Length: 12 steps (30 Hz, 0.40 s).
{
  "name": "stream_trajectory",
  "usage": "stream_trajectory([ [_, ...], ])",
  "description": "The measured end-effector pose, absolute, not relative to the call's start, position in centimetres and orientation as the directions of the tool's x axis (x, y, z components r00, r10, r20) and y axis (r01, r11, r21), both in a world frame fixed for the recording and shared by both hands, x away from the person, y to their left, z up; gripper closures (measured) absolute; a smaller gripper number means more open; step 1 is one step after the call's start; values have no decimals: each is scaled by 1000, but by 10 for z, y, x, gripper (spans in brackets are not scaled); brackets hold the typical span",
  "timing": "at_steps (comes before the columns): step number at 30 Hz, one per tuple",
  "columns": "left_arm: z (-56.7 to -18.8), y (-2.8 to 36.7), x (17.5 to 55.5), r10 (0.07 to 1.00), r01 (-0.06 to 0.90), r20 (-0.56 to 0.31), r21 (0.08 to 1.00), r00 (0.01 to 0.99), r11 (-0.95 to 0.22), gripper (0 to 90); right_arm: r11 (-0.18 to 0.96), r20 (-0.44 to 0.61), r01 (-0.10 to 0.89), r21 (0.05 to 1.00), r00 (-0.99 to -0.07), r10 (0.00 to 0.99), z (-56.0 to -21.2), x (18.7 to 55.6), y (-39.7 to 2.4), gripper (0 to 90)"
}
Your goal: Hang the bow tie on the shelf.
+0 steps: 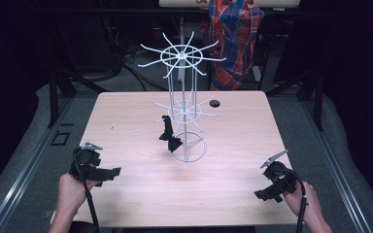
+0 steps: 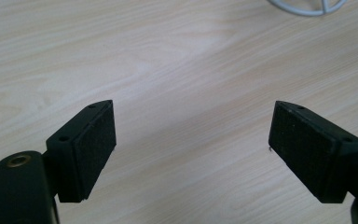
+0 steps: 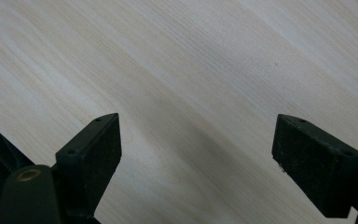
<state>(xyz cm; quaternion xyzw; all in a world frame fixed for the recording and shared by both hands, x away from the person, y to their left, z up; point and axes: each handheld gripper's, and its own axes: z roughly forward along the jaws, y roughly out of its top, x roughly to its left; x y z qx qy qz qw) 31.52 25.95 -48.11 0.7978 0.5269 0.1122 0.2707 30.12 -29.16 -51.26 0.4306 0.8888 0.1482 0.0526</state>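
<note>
Standing mid-table [image 1: 126,189]: tall white wire rack [image 1: 183,109], upright, with a dark cloth item [image 1: 169,136] hanging off its lower left spokes. Far and right of left gripper [image 1: 110,173], the nearer one; far-left of right gripper [image 1: 262,195]. Both spread wide, holding nothing.

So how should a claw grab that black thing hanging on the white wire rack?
Probably pinch the black item at its narrower upper part, just under the lower-tier hook of the white wire rack. Come from the person's left, where it hangs outside the rack's posts, then lift it off.
</note>
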Motion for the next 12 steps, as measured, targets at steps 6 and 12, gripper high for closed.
stream_trajectory([
  [6,-496,260,318,908,792,-57,513,415,-330,143,578,12,747,328,-615,788,-510,301,-291,156],
  [12,-501,266,321,921,801,-95,533,378,-274,117,537,2,756,374,-579,815,-506,302,-291,155],
])
